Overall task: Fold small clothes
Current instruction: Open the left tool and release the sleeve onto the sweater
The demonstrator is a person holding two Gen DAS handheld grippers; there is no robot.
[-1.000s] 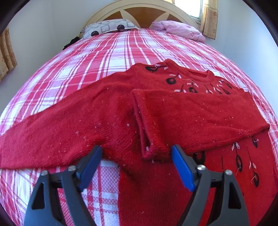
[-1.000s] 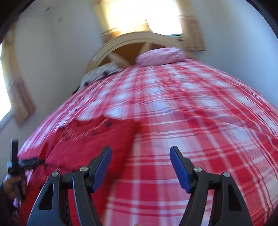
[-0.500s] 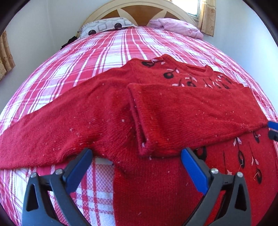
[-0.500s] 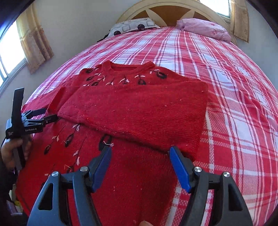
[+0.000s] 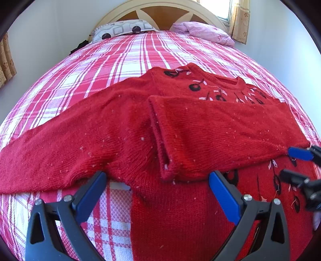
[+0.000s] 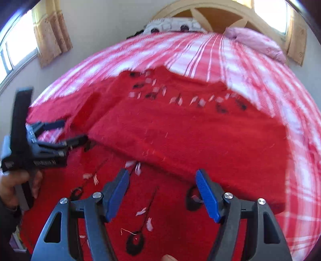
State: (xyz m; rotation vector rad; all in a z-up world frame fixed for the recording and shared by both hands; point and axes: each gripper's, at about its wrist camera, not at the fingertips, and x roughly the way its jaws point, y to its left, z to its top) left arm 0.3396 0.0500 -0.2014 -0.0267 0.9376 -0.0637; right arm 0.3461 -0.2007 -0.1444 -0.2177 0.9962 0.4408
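Observation:
A red knitted sweater (image 5: 124,136) with black and white embroidery lies flat on the bed, its neck toward the headboard. One sleeve (image 5: 220,132) is folded across the chest; the other sleeve (image 5: 50,152) lies stretched out to the left. My left gripper (image 5: 157,190) is open and empty, low over the sweater near the armpit of the stretched sleeve. My right gripper (image 6: 161,192) is open and empty above the sweater's lower body (image 6: 180,140). The right gripper also shows at the right edge of the left wrist view (image 5: 295,164), and the left gripper at the left of the right wrist view (image 6: 66,132).
The bed has a red and white plaid cover (image 5: 120,60). A patterned pillow (image 5: 122,30) and a pink pillow (image 5: 202,32) lie by the arched headboard (image 5: 160,12). Walls and curtained windows (image 6: 52,34) surround the bed.
My right gripper swung left from the bare bed and moved in over the sweater's body. My left gripper opened a little wider and drew slightly nearer the sweater.

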